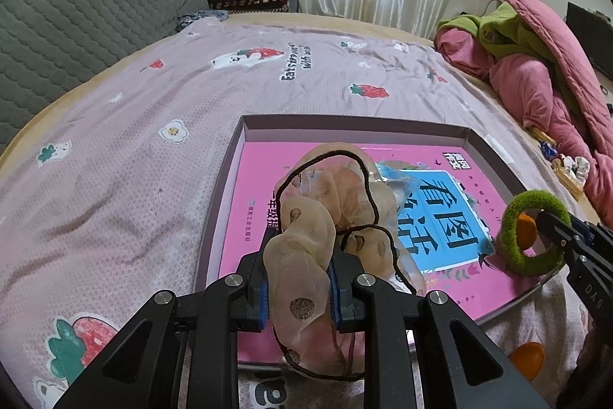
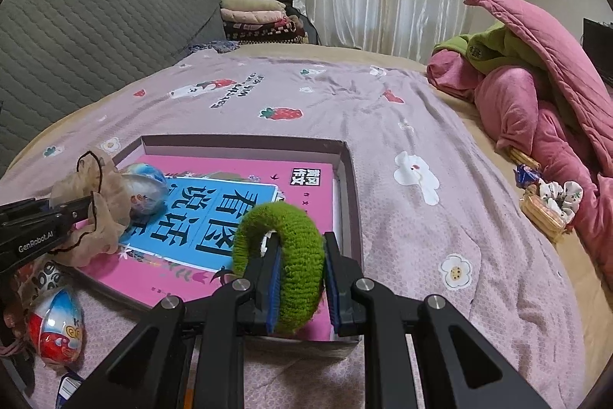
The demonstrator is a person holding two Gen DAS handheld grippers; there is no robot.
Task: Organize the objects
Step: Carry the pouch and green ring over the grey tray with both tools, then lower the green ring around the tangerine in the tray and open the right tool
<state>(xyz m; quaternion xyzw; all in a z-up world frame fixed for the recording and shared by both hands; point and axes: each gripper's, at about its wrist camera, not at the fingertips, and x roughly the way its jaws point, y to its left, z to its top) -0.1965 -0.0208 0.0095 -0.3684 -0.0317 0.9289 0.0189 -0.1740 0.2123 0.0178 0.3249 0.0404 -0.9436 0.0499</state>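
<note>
A shallow cardboard box (image 1: 346, 122) (image 2: 350, 186) lies on the bed with a pink book (image 1: 471, 278) (image 2: 230, 175) inside. My left gripper (image 1: 297, 284) (image 2: 92, 207) is shut on a sheer beige scrunchie (image 1: 302, 255) (image 2: 107, 213) and holds it over the box's near left part. My right gripper (image 2: 300, 278) (image 1: 540, 217) is shut on a fuzzy green scrunchie (image 2: 285, 259) (image 1: 513, 236) over the box's near right part. A blue foil egg (image 2: 147, 188) lies in the box behind the beige scrunchie.
A red and white foil egg (image 2: 55, 328) lies on the sheet left of the box. A small basket with a floral scrunchie (image 2: 551, 206) sits at the right edge. Pink and green bedding (image 2: 536, 94) is piled on the right. A grey headboard (image 2: 95, 33) stands at the left.
</note>
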